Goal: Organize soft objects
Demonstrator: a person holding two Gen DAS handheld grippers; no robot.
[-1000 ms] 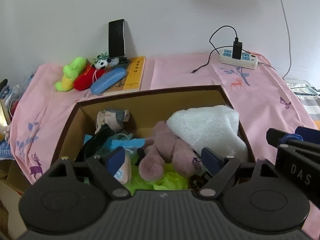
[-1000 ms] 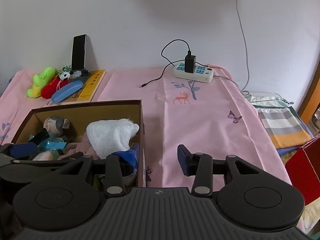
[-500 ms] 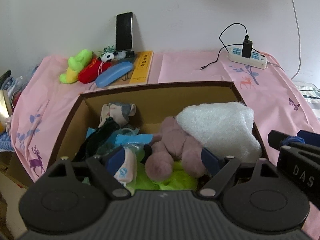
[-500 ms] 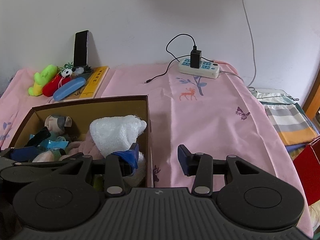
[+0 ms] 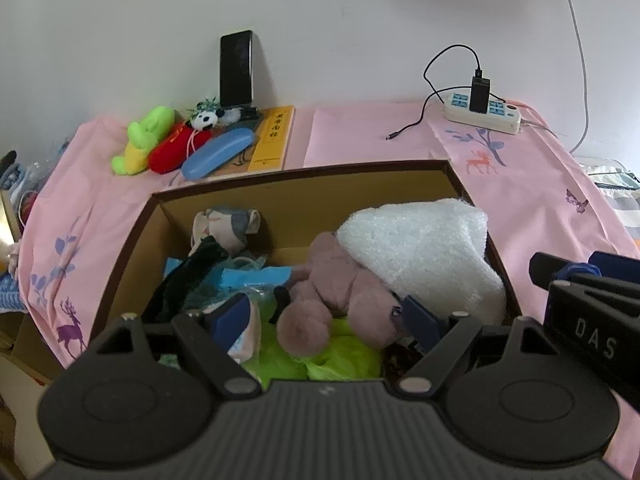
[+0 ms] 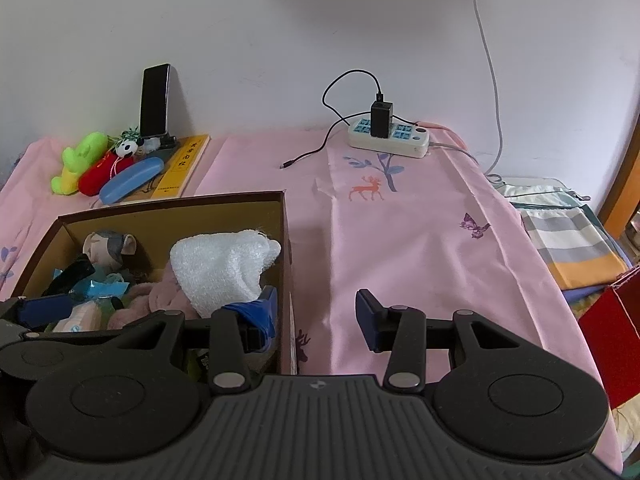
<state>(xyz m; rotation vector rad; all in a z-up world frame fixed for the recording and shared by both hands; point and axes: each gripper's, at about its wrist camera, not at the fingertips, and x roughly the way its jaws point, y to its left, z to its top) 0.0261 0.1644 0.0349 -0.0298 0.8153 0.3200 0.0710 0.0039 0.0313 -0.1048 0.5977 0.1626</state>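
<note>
A brown cardboard box (image 5: 296, 192) (image 6: 285, 248) on the pink cloth holds soft things: a white fluffy towel (image 5: 424, 248) (image 6: 224, 264), a pink plush (image 5: 340, 292), a small grey-pink plush (image 5: 224, 228) (image 6: 108, 246) and a lime green cloth (image 5: 344, 360). My left gripper (image 5: 324, 320) is open and empty above the box's near end. My right gripper (image 6: 316, 310) is open and empty, straddling the box's right wall. A green plush (image 5: 142, 140) (image 6: 78, 162), a red plush (image 5: 172, 152) and a panda toy (image 5: 204, 118) lie at the far left.
A blue glasses case (image 5: 218, 154), a yellow book (image 5: 272, 138) and a propped phone (image 5: 236, 68) sit by the wall. A power strip with charger (image 6: 388, 136) is at the back. Folded cloths (image 6: 568, 240) and a red box (image 6: 612, 332) lie to the right.
Both grippers have risen and drawn back slightly, so the box looks lower and more of the table shows. Both stay open and empty. Nothing in the box has moved.
</note>
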